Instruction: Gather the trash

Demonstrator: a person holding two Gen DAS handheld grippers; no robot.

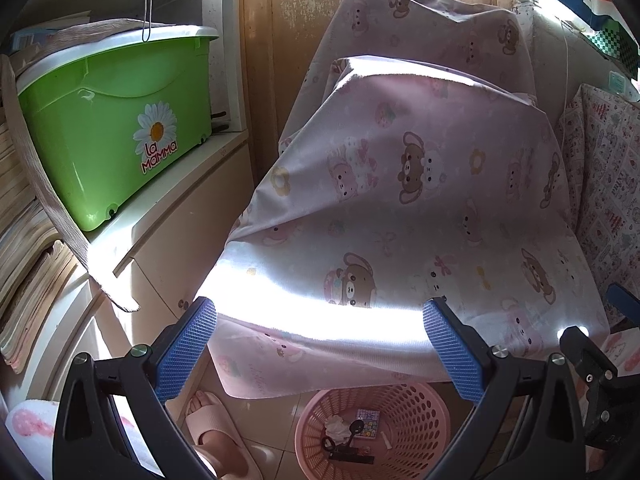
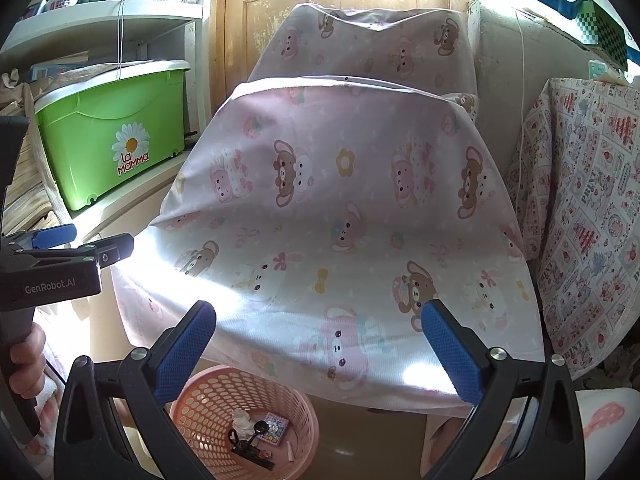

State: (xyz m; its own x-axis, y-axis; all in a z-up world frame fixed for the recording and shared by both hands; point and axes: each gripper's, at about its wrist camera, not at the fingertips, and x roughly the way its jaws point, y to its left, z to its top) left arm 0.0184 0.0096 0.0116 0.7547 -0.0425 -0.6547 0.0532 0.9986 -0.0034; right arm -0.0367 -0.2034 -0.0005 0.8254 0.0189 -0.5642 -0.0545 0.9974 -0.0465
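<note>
Left wrist view shows our left gripper (image 1: pixel 320 344) with its blue pads spread wide and nothing between them, hanging over the near edge of a table draped in a pink bear-print cloth (image 1: pixel 400 200). Our right gripper (image 2: pixel 320 344) is just as wide open and just as empty, over the same edge. The left tool also shows at the side of the right wrist view, held in a hand (image 2: pixel 24 356).

Below the table's near edge stands a pink basket (image 1: pixel 420 408) on the floor, and the trash we can see is already inside it: a crumpled white wad (image 1: pixel 337 426), a small colourful card (image 1: pixel 367 422) and some dark bits we cannot identify. The cloth top looks bare of litter in both views, so we judge the collecting is near its end or done.

If anything remains, we should scan the sunlit strip at the cloth's edge, where glare could hide a small scrap. We should keep the pads wide until they straddle the item, and release only directly above the basket, clear of the slippered foot (image 1: pixel 216 428) beside it.
</note>
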